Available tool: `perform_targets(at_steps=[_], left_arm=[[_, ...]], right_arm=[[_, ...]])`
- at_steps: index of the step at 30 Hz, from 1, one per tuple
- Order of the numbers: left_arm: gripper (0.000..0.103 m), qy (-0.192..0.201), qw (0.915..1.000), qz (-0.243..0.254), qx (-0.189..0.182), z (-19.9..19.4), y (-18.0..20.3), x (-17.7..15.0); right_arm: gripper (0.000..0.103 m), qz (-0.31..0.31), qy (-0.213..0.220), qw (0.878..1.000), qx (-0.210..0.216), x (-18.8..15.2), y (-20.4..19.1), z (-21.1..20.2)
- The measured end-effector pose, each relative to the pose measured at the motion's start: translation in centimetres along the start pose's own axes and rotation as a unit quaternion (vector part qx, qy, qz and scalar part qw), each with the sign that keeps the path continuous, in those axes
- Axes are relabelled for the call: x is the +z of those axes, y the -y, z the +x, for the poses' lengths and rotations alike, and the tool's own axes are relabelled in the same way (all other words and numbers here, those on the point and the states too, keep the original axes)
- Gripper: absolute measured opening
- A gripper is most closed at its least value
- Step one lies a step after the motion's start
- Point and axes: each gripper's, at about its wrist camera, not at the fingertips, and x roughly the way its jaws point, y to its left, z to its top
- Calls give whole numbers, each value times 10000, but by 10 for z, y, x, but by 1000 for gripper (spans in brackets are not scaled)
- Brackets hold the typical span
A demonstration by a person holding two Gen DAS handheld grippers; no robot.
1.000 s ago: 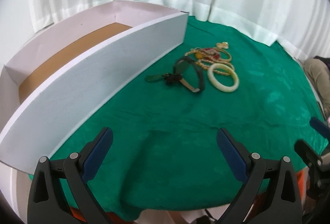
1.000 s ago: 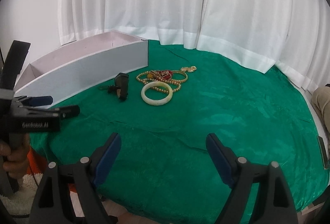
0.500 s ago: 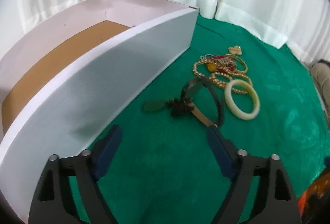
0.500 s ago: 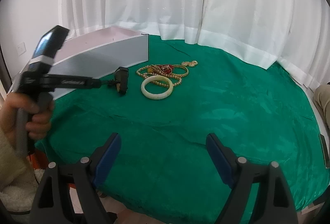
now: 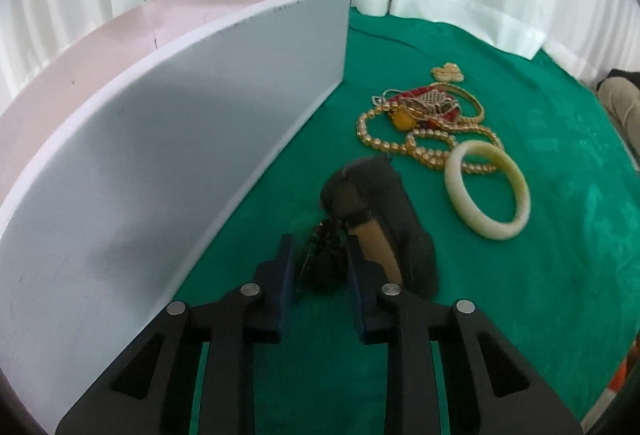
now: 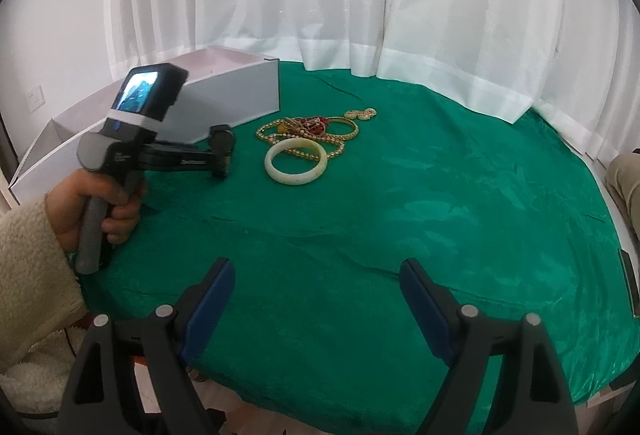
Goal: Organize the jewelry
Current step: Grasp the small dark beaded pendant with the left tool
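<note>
While closing the left hand-held gripper on the dark bracelet charm, right hand-held gripper idling open. Probably lifting next, heading for the white box.

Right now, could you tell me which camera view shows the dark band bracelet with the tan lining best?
The left wrist view shows the dark band bracelet with tan lining best: close, lining visible, its dark beaded charm between the left tongs. In the right wrist view the bracelet is small, distant and partly hidden behind the left tongs.

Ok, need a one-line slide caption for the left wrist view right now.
Left gripper closing around the dark beaded ornament of a black bracelet beside the white box; jade bangle and gold beads wait.
</note>
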Motion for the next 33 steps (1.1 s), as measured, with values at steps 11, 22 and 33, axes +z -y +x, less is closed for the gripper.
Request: perform_targets(at_steps=[11,22,33], left_arm=[[23,-45,9993,78,-351,-55,-5,-48],[46,-14,9990,174,-421,-56,-1,-56],[14,15,9983,-163,-560,-55,-9,-52]], right_arm=[[86,-37,-5,10000,50,-1,-4,-1],[86,-219,-16,9997,51,-1,-19,-5],[86,-176,-64,9998,79,-2,-20,-5]])
